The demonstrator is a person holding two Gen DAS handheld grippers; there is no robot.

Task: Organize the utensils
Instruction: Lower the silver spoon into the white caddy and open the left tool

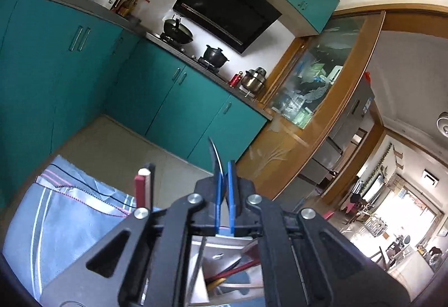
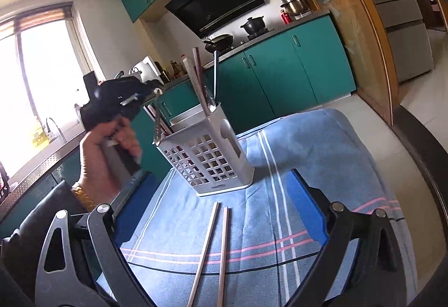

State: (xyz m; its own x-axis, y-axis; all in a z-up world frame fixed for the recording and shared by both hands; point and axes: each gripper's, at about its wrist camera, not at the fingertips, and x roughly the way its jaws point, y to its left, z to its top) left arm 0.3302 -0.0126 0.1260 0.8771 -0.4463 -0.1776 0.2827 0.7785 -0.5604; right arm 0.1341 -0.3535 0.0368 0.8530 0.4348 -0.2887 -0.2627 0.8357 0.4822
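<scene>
Left gripper (image 1: 224,189): squeezing a spoon (image 1: 215,155) over the basket (image 2: 207,155).
Right gripper (image 2: 221,211): wide open (holding nothing), chopsticks (image 2: 212,245) just ahead.

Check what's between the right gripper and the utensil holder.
Two chopsticks lie on the blue cloth between the right gripper and the utensil holder, seen in the right wrist view.

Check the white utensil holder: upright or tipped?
Upright. The white utensil holder stands on its base on the blue cloth, utensils sticking up out of its top; two chopsticks lie flat before it.

A blue striped cloth (image 2: 308,144) carries a white utensil caddy (image 2: 208,158) and two chopsticks (image 2: 215,248).
</scene>
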